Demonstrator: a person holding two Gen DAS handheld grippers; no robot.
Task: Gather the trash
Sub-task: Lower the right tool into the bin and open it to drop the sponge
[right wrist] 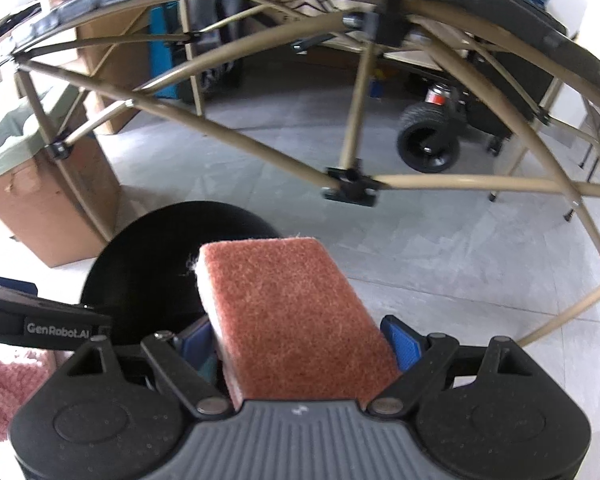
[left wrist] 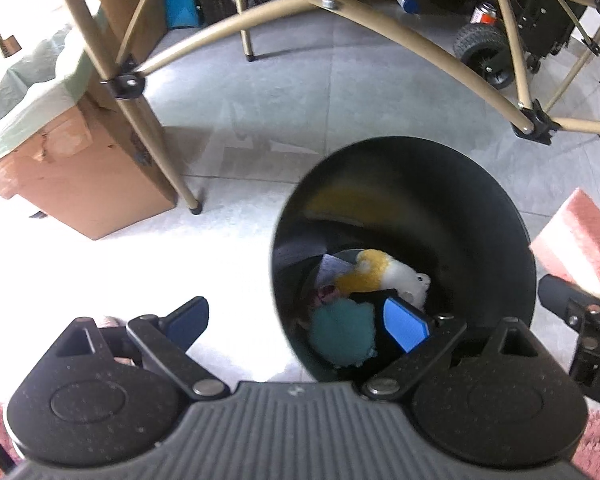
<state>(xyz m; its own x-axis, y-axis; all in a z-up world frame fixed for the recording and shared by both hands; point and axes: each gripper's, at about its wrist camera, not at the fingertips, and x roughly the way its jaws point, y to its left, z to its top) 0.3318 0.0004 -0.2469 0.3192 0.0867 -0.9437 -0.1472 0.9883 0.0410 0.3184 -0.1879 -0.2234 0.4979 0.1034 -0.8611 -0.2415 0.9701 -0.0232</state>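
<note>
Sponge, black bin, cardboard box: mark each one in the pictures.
Sponge (right wrist: 296, 312): right wrist view, on its reddish scouring face.
Black bin (left wrist: 440, 184): left wrist view, on the far inner wall.
Cardboard box (left wrist: 80, 184): left wrist view, on the brown side panel.

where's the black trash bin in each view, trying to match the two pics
Left wrist view: the black trash bin fills the centre right, seen from above, with trash at its bottom.
Right wrist view: the bin sits lower left, partly hidden behind the reddish sponge that the right tool holds.
Shared landmark: the cardboard box with a green liner, left of the bin in both views.
</note>
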